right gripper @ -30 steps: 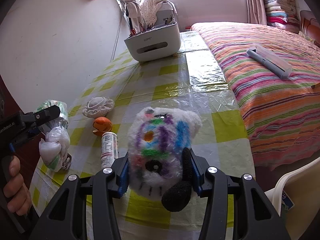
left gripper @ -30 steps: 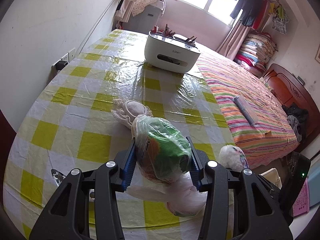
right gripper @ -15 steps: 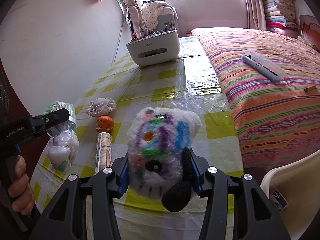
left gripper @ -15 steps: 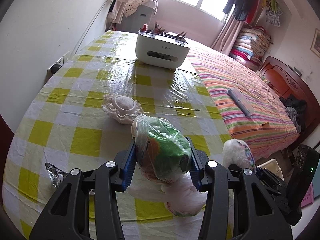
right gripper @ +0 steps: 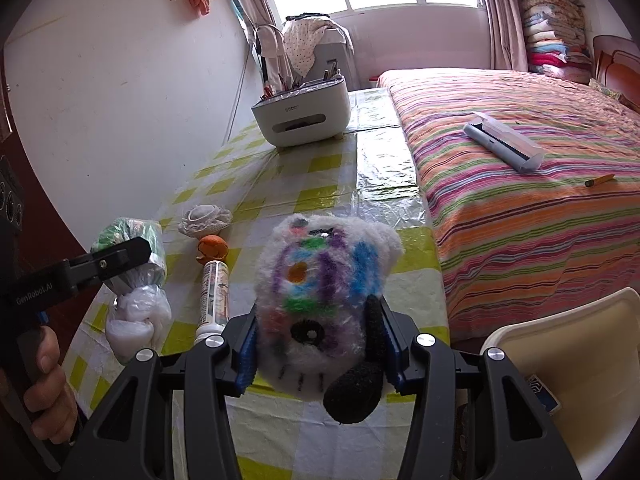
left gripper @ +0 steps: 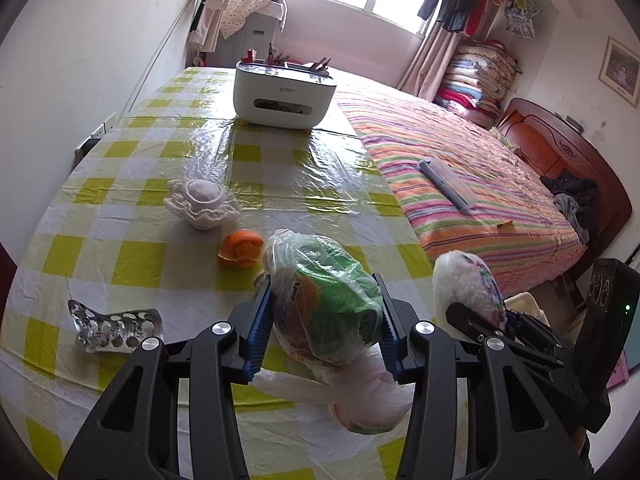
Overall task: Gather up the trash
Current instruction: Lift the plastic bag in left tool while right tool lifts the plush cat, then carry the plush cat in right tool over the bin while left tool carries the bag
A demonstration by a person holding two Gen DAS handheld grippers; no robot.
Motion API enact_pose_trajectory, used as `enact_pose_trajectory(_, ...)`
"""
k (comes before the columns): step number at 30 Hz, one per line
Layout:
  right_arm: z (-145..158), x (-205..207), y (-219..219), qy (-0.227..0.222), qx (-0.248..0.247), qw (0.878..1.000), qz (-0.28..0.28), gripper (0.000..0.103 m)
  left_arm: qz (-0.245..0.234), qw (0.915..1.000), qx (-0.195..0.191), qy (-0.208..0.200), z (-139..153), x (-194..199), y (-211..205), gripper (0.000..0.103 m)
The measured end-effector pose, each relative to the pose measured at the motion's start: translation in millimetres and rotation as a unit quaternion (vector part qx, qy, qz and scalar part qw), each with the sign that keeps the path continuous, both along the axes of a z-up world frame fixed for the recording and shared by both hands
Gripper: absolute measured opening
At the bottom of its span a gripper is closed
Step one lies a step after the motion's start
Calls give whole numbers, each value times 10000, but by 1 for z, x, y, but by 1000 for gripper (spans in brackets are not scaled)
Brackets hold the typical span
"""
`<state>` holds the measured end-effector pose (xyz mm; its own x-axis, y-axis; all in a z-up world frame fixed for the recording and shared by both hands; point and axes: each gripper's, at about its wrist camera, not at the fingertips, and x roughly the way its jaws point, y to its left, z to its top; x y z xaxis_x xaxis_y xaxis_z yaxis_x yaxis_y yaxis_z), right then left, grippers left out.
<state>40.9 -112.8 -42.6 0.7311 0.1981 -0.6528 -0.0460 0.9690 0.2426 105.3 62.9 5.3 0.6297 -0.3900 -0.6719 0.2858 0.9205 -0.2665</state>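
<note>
Trash bag (left gripper: pixel 326 312) clamped in my left gripper (left gripper: pixel 322 326), long axis upright, knotted tail low in frame; right gripper (right gripper: pixel 316 332) clamps fuzzy toy (right gripper: pixel 320 284).

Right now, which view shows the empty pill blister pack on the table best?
The left wrist view. The blister pack lies crumpled on the checked tablecloth, fully visible left of the left tongs. The right wrist view does not show it; the bagged trash and those tongs cover that part of the table.

Two wrist views, angled down, close over shared checked table (left gripper: pixel 132 248), bed (right gripper: pixel 540 208) beyond
</note>
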Motion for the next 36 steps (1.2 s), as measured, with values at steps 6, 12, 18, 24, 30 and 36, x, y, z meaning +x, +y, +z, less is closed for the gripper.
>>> enact_pose_trajectory(6, 7, -12, -13, -103, 55, 9999, -72, 48, -195, 9998, 17, 63, -2, -15, -21, 45)
enact_pose_trajectory(12, 13, -24, -25, -198, 101, 9996, -157, 48, -456, 9989, 77, 111, -5, -31, -48, 45)
enact_pose_trajectory(18, 19, -33, -35, -287, 145, 9993, -196, 48, -693, 9974, 121, 124, -7, -43, -71, 45)
enact_pose_trajectory(24, 26, -44, -46, -394, 155, 9987, -276, 48, -900, 9957, 203, 101, -8, -54, -91, 45)
enact_pose_trajectory(30, 28, -57, -62, -433, 177, 9979, -437, 48, -1094, 9936, 277, 101, -9, -64, -106, 45)
enact_pose_trajectory(36, 30, -69, -83, -459, 215, 9963, -689, 49, -1215, 9918, 374, 91, -11, -71, -124, 45)
